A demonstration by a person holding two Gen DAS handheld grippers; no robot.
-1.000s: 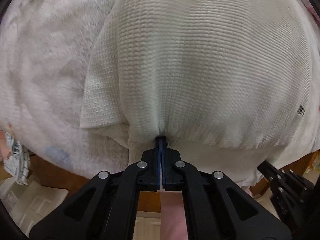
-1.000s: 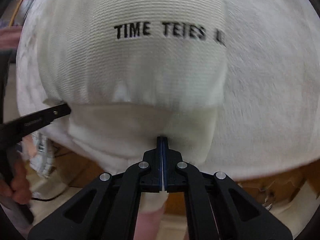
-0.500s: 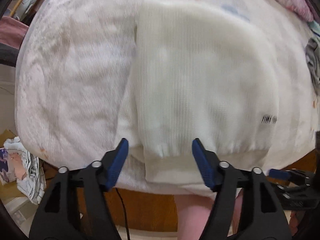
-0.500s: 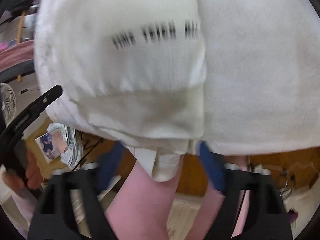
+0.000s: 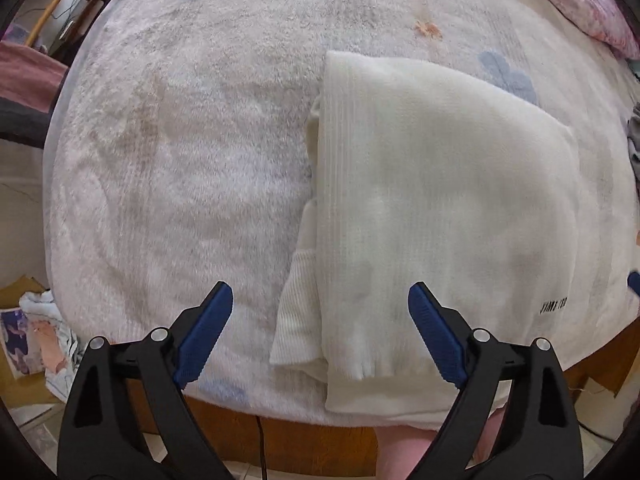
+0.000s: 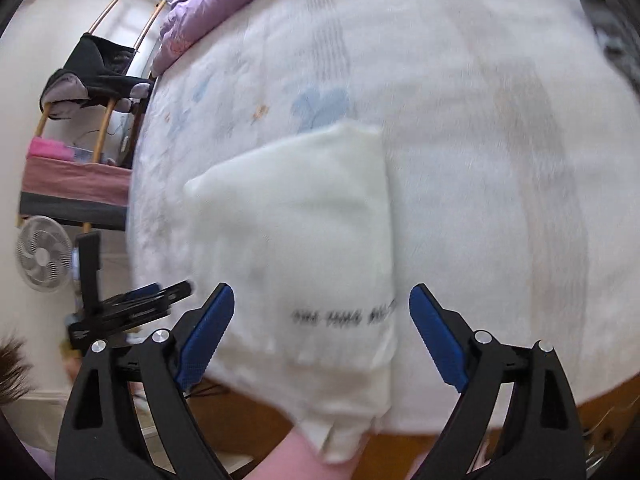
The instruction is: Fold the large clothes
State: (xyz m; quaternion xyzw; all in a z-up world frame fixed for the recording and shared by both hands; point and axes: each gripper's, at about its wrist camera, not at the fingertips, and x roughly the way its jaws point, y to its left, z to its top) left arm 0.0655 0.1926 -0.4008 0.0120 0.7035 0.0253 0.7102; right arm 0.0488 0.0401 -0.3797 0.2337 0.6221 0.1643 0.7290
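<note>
A folded white knit sweater [image 5: 440,200] lies flat on the fluffy white blanket [image 5: 180,160] of the bed, its near edge hanging a little over the side. A ribbed sleeve end [image 5: 296,312] pokes out on its left, and black lettering [image 5: 554,305] marks its near right corner. My left gripper [image 5: 320,288] hovers above the near left part, jaws opening, nothing between the pads. In the right wrist view the sweater [image 6: 304,220] is blurred, with the lettering [image 6: 344,314] near me. My right gripper [image 6: 321,288] hangs above it, jaws opening and empty.
A purple quilt [image 6: 208,8] lies at the bed's far end. A wooden rack with dark clothes [image 6: 100,68] and a fan [image 6: 40,258] stand left of the bed. Papers [image 5: 36,332] lie on the floor. The person's leg [image 5: 400,452] is against the wooden bed side [image 5: 280,432].
Both grippers were shut on the sweater's near edge; they have let go, opened wide and pulled up and back. The sweater now rests folded on the bed.
</note>
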